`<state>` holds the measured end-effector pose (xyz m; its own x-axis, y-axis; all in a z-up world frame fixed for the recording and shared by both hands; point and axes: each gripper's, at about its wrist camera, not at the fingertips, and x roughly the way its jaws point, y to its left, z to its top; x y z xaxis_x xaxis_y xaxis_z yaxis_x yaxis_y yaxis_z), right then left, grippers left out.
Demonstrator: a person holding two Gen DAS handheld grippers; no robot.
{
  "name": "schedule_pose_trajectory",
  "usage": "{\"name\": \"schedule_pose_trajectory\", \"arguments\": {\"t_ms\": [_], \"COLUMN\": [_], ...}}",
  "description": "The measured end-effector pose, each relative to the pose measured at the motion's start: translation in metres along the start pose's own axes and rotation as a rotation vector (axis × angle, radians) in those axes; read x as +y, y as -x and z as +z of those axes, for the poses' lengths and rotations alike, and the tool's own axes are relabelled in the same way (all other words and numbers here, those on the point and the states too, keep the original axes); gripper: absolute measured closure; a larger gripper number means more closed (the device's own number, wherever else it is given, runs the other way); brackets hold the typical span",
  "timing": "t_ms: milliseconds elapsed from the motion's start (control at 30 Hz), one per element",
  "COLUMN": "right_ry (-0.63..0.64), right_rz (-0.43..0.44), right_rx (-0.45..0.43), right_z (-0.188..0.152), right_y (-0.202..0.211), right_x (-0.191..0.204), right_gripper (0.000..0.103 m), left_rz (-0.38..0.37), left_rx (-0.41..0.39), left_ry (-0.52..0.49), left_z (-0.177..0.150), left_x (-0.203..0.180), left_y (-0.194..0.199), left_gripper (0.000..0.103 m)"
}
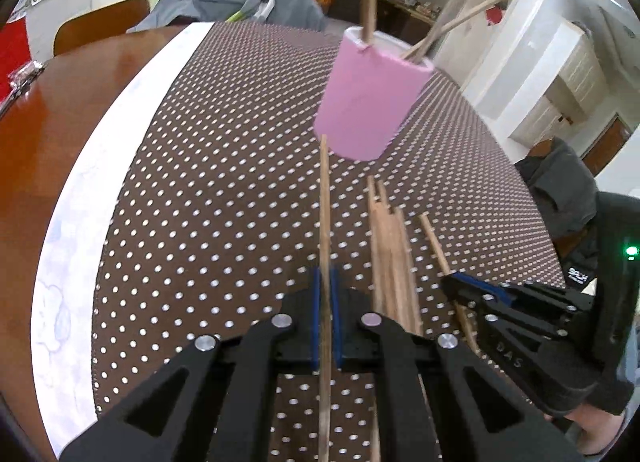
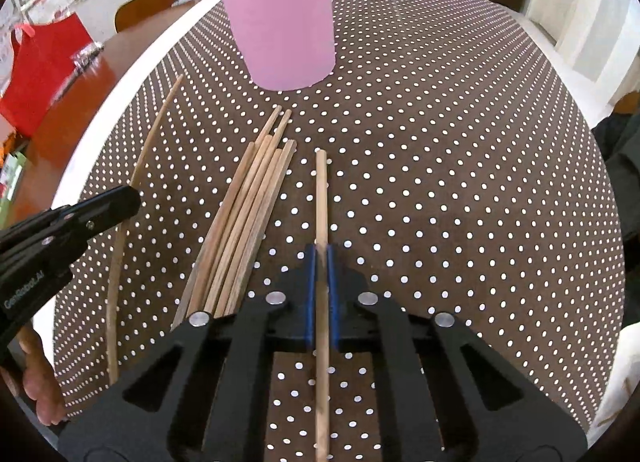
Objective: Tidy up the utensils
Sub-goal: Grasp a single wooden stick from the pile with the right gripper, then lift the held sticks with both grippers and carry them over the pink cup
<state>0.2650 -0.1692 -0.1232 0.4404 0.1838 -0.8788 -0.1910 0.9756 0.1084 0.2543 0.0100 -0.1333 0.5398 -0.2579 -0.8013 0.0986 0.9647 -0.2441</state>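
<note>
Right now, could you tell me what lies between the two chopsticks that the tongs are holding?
A loose bundle of wooden chopsticks lies on the dotted cloth between the left-held chopstick and the right-held chopstick, clearest in the right wrist view.

Round wooden table (image 1: pixel 60 134), brown white-dotted cloth (image 2: pixel 440 182) with white border, pink cup (image 2: pixel 280 22) upright on cloth, loose bundle of wooden chopsticks (image 2: pixel 248 214) before it, red bag (image 2: pixel 40 70) on bare wood.

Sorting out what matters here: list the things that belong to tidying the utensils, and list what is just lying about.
Belongs to the job:
- pink holder with chopsticks standing in it
- loose chopstick bundle
- chopstick in the left gripper
- chopstick in the right gripper

Lying about:
- red bag
- chair
- grey cloth
</note>
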Motion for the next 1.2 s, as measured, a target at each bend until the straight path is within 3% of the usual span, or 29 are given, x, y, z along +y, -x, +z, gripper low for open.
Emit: {"name": "schedule_pose_trajectory", "arguments": {"t_ms": [300, 667, 1000, 1200], "right_ry": [-0.046, -0.062, -0.086, -0.106], "right_rz": [0.139, 0.283, 0.28, 0.281], "right_rx": [-0.162, -0.544, -0.885, -1.022], "right_z": [-0.003, 0.015, 0.057, 0.08], "right_y": [0.047, 0.12, 0.138, 0.132], "right_x": [-0.025, -0.047, -0.052, -0.054], "right_gripper": [0.097, 0.097, 0.097, 0.097], "left_rz": [-0.109, -0.157, -0.153, -0.118], "left_rx": [-0.144, -0.394, -0.687, -0.771], "left_ry": [-0.055, -0.137, -0.167, -0.159], "left_z": [0.009, 0.041, 0.088, 0.117], "left_x": [-0.03, -0.066, -0.087, -0.09], "left_y": [0.03, 0.084, 0.105, 0.093], "left_gripper": [0.097, 0.097, 0.097, 0.097]}}
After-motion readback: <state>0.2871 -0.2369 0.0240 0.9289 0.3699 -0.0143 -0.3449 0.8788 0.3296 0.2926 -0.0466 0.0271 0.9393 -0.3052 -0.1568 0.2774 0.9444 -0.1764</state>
